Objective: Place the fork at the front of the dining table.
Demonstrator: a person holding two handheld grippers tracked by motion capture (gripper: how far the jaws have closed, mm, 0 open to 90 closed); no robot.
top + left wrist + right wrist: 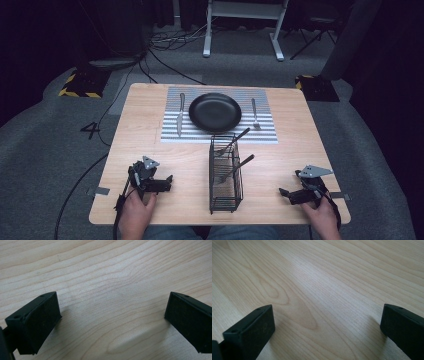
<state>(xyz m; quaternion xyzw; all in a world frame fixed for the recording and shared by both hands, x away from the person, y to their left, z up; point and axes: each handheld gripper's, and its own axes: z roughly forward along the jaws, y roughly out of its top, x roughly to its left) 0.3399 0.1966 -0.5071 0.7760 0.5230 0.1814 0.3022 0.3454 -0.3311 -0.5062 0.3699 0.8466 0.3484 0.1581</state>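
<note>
A black plate (215, 111) sits on a grey striped placemat (219, 134) at the far middle of the wooden table (280, 160). A knife (180, 114) lies left of the plate and a fork (255, 113) lies right of it. Nearer, a black wire caddy (225, 192) holds two utensils (235, 167) leaning up to the right. My left gripper (165, 183) rests on the table at the near left, jaws wide open over bare wood (112, 315). My right gripper (286, 195) rests low at the near right, open, with bare wood (327, 322) between its jaws.
The near table edge runs just below both hands. Beyond the table lie grey carpet, cables (150, 60), a white desk frame (245, 25) and yellow-black striped floor blocks (80, 85). Metal brackets (100, 191) stick out at the table's sides.
</note>
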